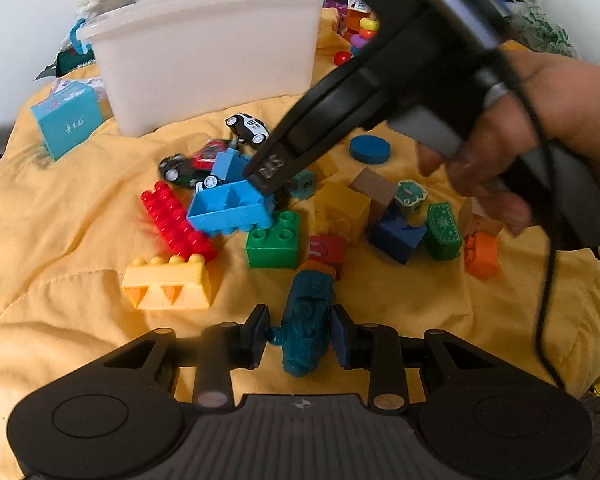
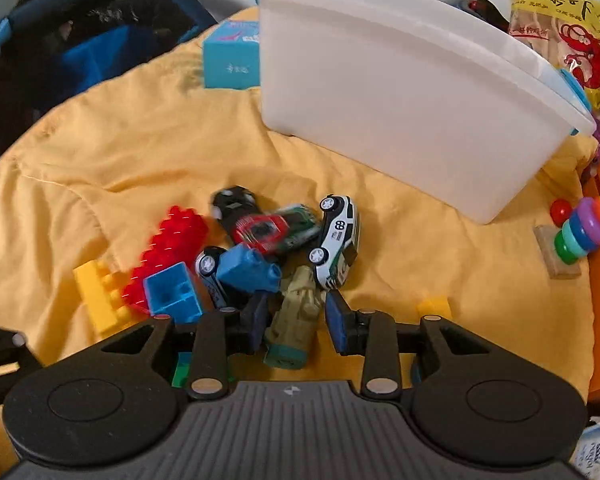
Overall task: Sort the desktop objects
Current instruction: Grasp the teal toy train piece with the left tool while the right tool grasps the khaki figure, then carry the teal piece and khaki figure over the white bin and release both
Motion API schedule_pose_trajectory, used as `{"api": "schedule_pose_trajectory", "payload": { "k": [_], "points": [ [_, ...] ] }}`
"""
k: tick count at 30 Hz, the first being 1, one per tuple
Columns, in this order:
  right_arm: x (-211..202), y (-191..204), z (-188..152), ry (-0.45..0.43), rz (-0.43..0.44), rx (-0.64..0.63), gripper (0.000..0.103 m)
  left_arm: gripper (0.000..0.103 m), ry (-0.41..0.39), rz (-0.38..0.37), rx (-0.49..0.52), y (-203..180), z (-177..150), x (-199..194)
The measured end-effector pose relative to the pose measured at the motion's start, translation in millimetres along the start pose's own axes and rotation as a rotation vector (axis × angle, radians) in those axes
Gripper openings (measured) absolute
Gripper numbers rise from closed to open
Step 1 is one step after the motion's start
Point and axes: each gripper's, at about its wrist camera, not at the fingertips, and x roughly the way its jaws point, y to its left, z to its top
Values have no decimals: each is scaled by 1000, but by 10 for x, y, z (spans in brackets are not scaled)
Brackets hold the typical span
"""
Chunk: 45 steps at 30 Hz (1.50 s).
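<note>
We see a yellow cloth (image 1: 80, 240) covered in toys, with a white plastic bin (image 1: 208, 52) standing at the far side.

Left gripper (image 1: 300, 334): clenched on a teal figurine (image 1: 306, 320), both pads pressed to its sides. The figurine points away from the camera, its head near an orange block top.

Right gripper (image 2: 296, 320): grasping an olive-green figurine (image 2: 296, 316) with a teal base. The left pad touches it; on the right pad side we see a thin gap, so we cannot tell whether that contact is full. In the left wrist view this tool reaches in from upper right, a hand (image 1: 540, 132) wrapped on its handle, its tip above the light blue block (image 1: 230, 208).

Just past the right gripper lies the toy pile: white police car (image 2: 337, 236) on its side, red car (image 2: 266, 230), black car (image 2: 234, 200), a blue toy (image 2: 248, 268), red brick (image 2: 168, 248), yellow brick (image 2: 100, 300).

On the left wrist view, further blocks sit right of centre: green brick (image 1: 274, 242), yellow cube (image 1: 342, 210), dark blue block (image 1: 396, 236), green stamp block (image 1: 443, 232), orange block (image 1: 482, 256), blue disc (image 1: 370, 150). A light blue box (image 1: 66, 120) stands left of the bin. A ring stacker (image 2: 580, 232) lies tipped at right, near the bin.
</note>
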Motion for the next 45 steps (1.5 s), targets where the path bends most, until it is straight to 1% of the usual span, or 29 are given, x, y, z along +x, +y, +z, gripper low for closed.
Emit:
{"api": "schedule_pose_trajectory", "payload": {
  "k": [1,2,4,6,11,14,18,22,26,28,30,32,34,39,42,45],
  "points": [
    [25,-17,9,7,0,6,29,34,3,-6,1,-1,12,16],
    [53,-31,6,21,3,9,29,32,7,-17,4,-5,21,32],
    [12,-57,-27,18,5,21,29,31,9,-11,18,-37,21,27],
    [-124,-70,-78,-6,6,27,29,31,5,-11,22,-44,12,-1],
    [-662,-103,-271,-96,1,36,29,31,-28,-13,-1,7,26,-123],
    [-823,-95,-418,-98,11,37,29,31,-41,-14,-12,20,39,-188],
    [-816,1,-637,-52,25,19,29,31,-36,-28,-19,7,93,-214],
    [-770,44,-850,-11,53,45,29,31,-25,-35,-12,-36,131,-205],
    [-723,91,-963,6,38,23,29,31,-24,-38,-7,-57,172,-178],
    [-713,117,-993,-18,32,11,29,31,-25,-42,-13,-49,201,-190],
    [-696,157,-984,-10,25,-18,24,31,-35,-40,-27,-26,260,-217],
    [-712,142,-969,-9,31,-14,24,31,-53,-31,-32,13,343,-273],
    [-786,122,-932,-25,26,-14,24,31,-87,-19,-36,54,453,-368],
    [-1006,-38,-587,-120,-3,-14,24,31,-187,31,-11,164,849,-587],
    [-1101,-200,-274,-193,-27,3,24,31,-245,59,7,261,1137,-665],
    [-1185,-360,16,-270,-61,3,24,31,-313,71,-4,400,1452,-755]
  ]
}}
